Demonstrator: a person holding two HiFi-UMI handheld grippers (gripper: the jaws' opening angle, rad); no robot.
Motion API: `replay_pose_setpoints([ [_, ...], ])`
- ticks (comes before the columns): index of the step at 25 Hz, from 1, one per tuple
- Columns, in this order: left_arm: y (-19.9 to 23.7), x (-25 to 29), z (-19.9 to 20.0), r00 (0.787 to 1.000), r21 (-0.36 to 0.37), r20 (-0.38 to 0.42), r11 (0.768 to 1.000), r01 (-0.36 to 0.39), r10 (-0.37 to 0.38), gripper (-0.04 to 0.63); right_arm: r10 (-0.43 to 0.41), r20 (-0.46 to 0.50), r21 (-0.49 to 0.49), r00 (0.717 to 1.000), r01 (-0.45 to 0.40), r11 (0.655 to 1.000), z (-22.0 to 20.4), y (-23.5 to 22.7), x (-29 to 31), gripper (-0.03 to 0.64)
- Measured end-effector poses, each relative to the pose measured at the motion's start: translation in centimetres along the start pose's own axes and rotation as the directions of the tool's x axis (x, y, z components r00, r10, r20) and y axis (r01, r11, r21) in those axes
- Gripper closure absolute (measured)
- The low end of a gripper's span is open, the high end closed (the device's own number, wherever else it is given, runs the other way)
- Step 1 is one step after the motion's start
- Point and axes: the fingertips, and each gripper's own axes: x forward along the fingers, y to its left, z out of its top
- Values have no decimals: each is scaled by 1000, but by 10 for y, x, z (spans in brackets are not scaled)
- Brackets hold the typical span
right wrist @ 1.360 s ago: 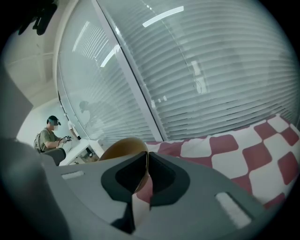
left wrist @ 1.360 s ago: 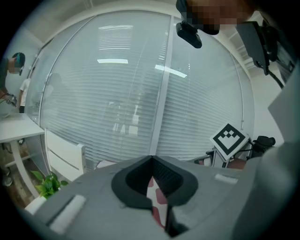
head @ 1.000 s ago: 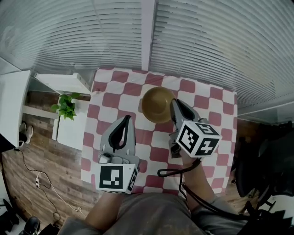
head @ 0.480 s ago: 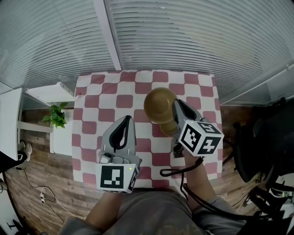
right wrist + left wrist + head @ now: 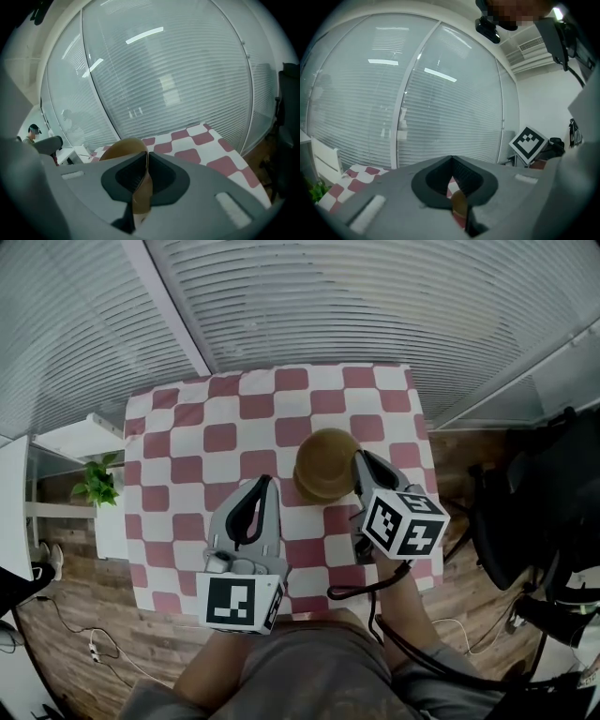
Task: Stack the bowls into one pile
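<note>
A brown bowl (image 5: pixel 325 463) hangs over the right half of the red-and-white checked table (image 5: pixel 187 442). My right gripper (image 5: pixel 356 457) is shut on its near right rim. In the right gripper view the bowl (image 5: pixel 123 146) rises behind the jaws, and its rim runs down between the pads of the right gripper (image 5: pixel 146 153). My left gripper (image 5: pixel 265 481) hovers to the left of the bowl, shut and empty. In the left gripper view the tips of the left gripper (image 5: pixel 452 158) meet, and a sliver of the bowl (image 5: pixel 459 206) shows below them. No other bowl is in sight.
White slatted blinds (image 5: pixel 375 306) run along the table's far side. A white shelf (image 5: pixel 70 439) with a green plant (image 5: pixel 94 486) stands left of the table. A black chair (image 5: pixel 511 521) stands at the right. Wooden floor (image 5: pixel 84 615) surrounds the table.
Both grippers have moved right across the table, and the right one carries the bowl from the far middle toward the right side. The jaws look the same.
</note>
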Motion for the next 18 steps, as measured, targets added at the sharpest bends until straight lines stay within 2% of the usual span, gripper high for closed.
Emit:
replay_pose_setpoints([
  [9, 0, 15, -30, 998, -13, -66, 1000, -4, 3, 595, -24, -100, -20, 995, 23, 1000, -45, -18, 24, 572],
  [18, 4, 22, -48, 995, -33, -97, 999, -7, 4, 595, -41, -145, -75, 989, 30, 997, -64, -18, 38, 566],
])
